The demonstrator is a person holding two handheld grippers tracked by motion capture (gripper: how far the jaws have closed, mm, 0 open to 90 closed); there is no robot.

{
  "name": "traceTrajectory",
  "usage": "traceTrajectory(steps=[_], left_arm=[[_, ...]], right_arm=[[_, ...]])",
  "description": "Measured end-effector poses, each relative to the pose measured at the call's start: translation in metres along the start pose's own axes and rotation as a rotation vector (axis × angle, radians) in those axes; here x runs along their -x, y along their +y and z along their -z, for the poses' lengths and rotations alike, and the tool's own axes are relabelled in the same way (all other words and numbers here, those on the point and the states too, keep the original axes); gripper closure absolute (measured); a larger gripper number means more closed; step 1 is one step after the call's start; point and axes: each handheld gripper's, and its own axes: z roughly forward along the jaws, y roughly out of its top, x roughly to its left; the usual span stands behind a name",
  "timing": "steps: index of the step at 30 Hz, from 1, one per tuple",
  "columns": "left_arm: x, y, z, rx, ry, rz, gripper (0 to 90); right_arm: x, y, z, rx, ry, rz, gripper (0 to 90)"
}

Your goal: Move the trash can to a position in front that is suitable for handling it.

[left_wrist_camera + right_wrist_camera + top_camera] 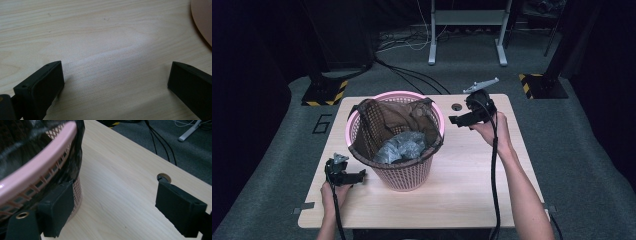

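A pink mesh basket [404,172] stands mid-table, lined with a dark thin bag [384,117] whose edge drapes over part of the rim. Crumpled grey material [402,146] lies inside. My left gripper [361,176] rests low on the table just left of the basket's foot, its jaws wide apart over bare wood [116,72]. My right gripper [454,120] is held up beside the basket's right rim, open with nothing between its jaws [116,195]. In the right gripper view the pink rim [37,170] and the bag's draped edge [76,152] sit close to the left jaw.
The wooden table [462,185] has a round cable hole [456,106] near its far edge, behind the right gripper. Cables [412,75] and a desk frame [467,35] are on the floor beyond. Black stands with striped bases [326,92] flank the table.
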Motion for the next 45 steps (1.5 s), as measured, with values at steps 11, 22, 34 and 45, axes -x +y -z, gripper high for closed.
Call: traceTrajectory(steps=[11,22,34,45], left_arm=[[0.000,0.000,0.000,0.000,0.000,0.000,0.3],[0.000,0.000,0.000,0.000,-0.001,0.000,0.4],[0.000,0.000,0.000,0.001,0.000,0.002,0.4],[0.000,0.000,0.000,0.003,0.001,-0.002,0.5]], right_arm=[[-0.012,0.039,0.008,0.036,0.054,0.023,15.1],[-0.045,0.060,-0.025,-0.091,0.101,0.095,28.3],[-0.044,0.057,-0.040,-0.169,0.048,0.038,65.4],[-0.031,0.053,-0.035,-0.136,-0.038,0.004,71.5]])
